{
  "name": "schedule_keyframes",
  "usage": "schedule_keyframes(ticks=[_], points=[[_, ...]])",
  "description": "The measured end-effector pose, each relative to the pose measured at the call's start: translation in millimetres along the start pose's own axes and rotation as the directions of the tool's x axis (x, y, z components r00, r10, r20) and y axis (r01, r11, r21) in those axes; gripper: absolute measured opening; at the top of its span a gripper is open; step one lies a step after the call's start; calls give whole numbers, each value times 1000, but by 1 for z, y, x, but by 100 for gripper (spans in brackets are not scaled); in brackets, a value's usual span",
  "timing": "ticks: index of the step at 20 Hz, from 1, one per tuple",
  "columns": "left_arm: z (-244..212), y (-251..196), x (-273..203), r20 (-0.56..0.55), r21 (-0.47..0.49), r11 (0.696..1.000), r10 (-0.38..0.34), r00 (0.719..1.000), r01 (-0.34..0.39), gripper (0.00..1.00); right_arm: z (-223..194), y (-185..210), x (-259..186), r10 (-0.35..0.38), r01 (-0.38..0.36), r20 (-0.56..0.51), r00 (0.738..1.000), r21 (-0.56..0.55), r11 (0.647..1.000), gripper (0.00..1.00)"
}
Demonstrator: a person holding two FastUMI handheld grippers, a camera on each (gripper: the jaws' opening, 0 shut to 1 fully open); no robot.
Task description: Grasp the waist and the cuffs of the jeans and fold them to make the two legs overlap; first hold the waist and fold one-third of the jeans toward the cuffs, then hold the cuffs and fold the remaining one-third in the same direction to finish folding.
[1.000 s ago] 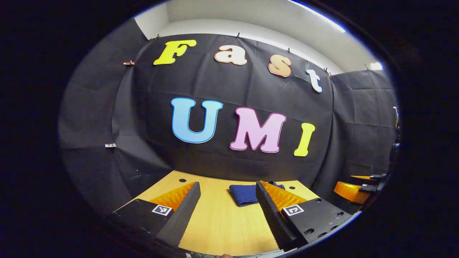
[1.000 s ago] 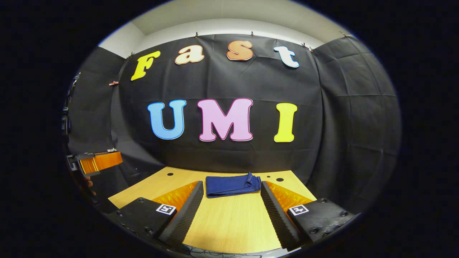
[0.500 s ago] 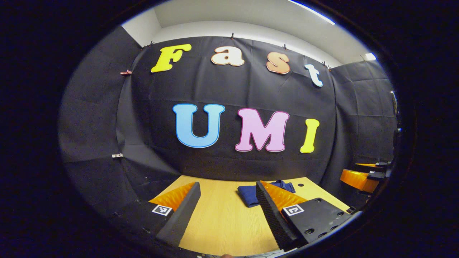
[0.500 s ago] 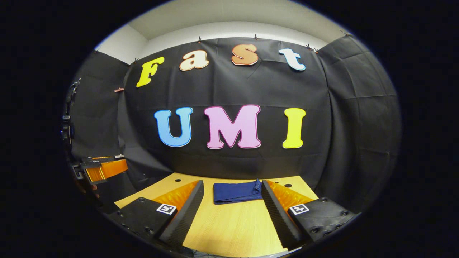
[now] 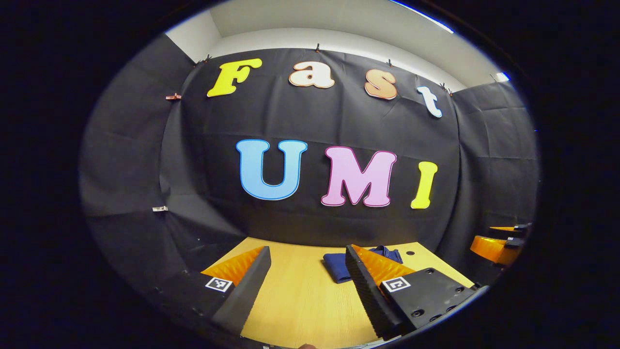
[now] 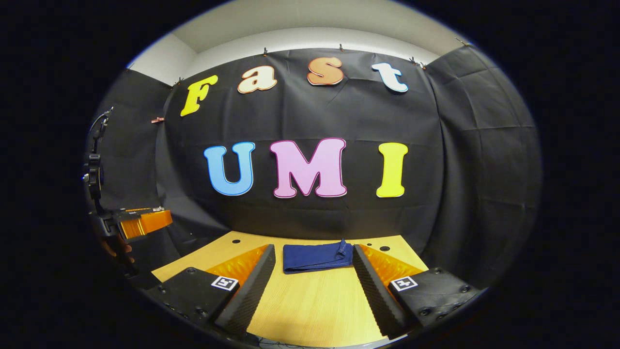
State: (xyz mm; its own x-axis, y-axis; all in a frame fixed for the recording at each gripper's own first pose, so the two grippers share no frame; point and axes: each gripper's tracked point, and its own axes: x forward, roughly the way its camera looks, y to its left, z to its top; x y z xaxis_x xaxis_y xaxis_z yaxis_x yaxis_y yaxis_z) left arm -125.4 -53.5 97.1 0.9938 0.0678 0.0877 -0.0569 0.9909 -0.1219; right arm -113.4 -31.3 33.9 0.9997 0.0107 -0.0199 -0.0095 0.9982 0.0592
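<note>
- The jeans [image 6: 317, 256] are lying folded compactly near the worktop's [image 6: 310, 310] far edge, so folding looks finished.
- The left claw [image 5: 302, 283] and right claw [image 6: 312, 286] are hanging open, gripping nothing, well clear of them.

In the left gripper view, the left gripper's [image 5: 306, 283] own finger hides the right part of the folded jeans [image 5: 336, 266]. At that view's right edge, the right gripper [image 5: 499, 241] is cut off. In the right gripper view, the hand [image 6: 116, 249] holding the far gripper is mostly lost in shadow.
</note>
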Motion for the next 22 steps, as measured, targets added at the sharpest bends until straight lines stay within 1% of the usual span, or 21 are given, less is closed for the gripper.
schedule_keyframes(ticks=[2, 6, 11, 12, 13, 14, 15, 18, 19, 20, 21, 22], points=[[-2, -5, 5, -3, -2, 1000, 3, 1000, -3, 96, 0, -2, 4, -3, 3, 1, 1000, -12, 1000, 98], [-2, -1, 12, -6, -6, 1000, 7, 1000, -7, 96, -2, 4, 5, 2, -2, -1, 1000, -11, 1000, 98], [-5, 3, 13, 0, 13, 1000, 3, 1000, -3, 96, -4, 10, 10, -3, 3, 12, 1000, -23, 1000, 98], [-8, 4, 14, -2, 14, 1000, 3, 1000, -2, 96, -4, 9, 10, -7, 7, 11, 1000, -22, 1000, 100], [-10, 4, 14, -6, 12, 1000, -1, 1000, 1, 96, -5, 10, 8, -11, 11, 9, 1000, -20, 1000, 98], [-13, 3, 13, -10, 10, 1000, -6, 1000, 6, 96, -6, 10, 8, -17, 17, 10, 1000, -21, 1000, 98], [-15, 3, 14, -14, 11, 1000, -13, 1000, 14, 96, 5, 7, 1, -22, 22, 9, 1000, -19, 1000, 98], [-24, 5, 16, -22, 30, 999, -29, 999, 29, 96, 2, 8, 1, -36, 36, 3, 999, -15, 999, 98], [-27, 4, 18, -27, 33, 999, -35, 999, 36, 92, 0, 9, 1, -39, 39, 1, 999, -14, 999, 98], [-29, 4, 19, -31, 34, 999, -39, 999, 40, 96, -1, 10, 1, -41, 41, 0, 999, -15, 999, 98], [-31, 4, 20, -34, 33, 998, -43, 998, 44, 96, -2, 11, 0, -43, 43, -1, 999, -19, 999, 98], [-32, 3, 20, -38, 34, 998, -47, 998, 48, 92, -2, 12, -1, -46, 46, -1, 999, -24, 999, 98]])
